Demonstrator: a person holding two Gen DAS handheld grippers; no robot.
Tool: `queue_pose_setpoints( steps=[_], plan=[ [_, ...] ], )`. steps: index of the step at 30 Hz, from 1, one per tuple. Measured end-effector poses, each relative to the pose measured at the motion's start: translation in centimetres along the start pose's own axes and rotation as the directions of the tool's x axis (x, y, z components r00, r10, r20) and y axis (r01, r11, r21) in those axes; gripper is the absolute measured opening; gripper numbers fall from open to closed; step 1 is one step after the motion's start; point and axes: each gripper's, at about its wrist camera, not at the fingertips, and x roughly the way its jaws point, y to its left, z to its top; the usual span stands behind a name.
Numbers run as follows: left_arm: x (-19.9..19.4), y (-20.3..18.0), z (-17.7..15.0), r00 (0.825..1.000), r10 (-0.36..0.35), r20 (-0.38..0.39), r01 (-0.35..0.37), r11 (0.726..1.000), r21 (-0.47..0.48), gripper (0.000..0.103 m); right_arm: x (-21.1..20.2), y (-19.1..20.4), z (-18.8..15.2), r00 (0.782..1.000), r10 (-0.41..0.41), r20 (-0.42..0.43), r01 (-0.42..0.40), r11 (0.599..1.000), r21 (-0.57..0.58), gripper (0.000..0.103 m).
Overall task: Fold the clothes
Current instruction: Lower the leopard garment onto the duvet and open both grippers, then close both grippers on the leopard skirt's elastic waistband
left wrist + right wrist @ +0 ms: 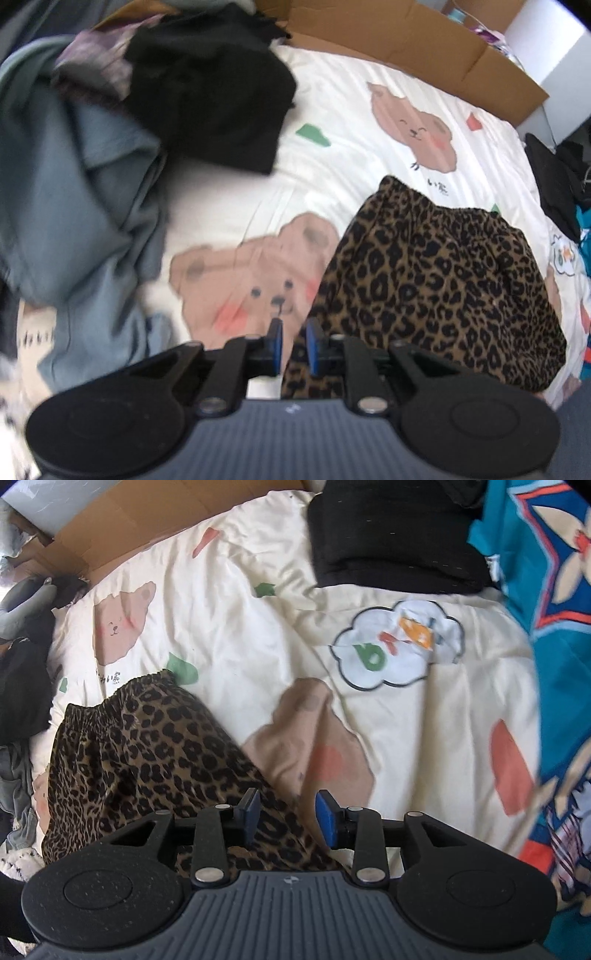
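Observation:
A leopard-print garment [436,280] with an elastic waistband at its far end lies on the cream bear-print bedspread [343,155]. My left gripper [294,341] is low over its near left edge; the jaws stand a narrow gap apart with nothing clearly pinched between them. In the right wrist view the same garment [147,753] lies at lower left. My right gripper [289,818] is open over its near right edge, with fabric beneath the left blue pad [251,814] and nothing held.
A pile of blue-grey [74,206] and black clothes [210,96] lies at the left. A cardboard box [406,40] borders the far edge. A folded black garment [395,542] and a teal patterned cloth [554,602] lie at the right.

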Motion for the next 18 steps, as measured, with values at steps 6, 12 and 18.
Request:
queue_pose_setpoints(
  steps=[6,12,18],
  plan=[
    [2.8,-1.1,3.0,1.000,-0.021,0.005,0.020,0.999,0.040,0.017,2.5,1.7,2.1,1.000,0.003,0.024,-0.002,0.999,-0.044,0.040],
    [6.0,-2.9,6.1,0.998,-0.058,0.024,0.056,0.996,0.077,0.020,5.7,3.3,4.2,0.998,0.050,0.036,-0.048,0.997,-0.063,0.040],
    [9.3,-5.0,8.1,0.995,-0.098,0.037,0.094,0.991,0.099,0.031,9.5,5.5,5.6,0.996,0.082,0.028,-0.079,0.992,-0.100,0.040]
  ],
)
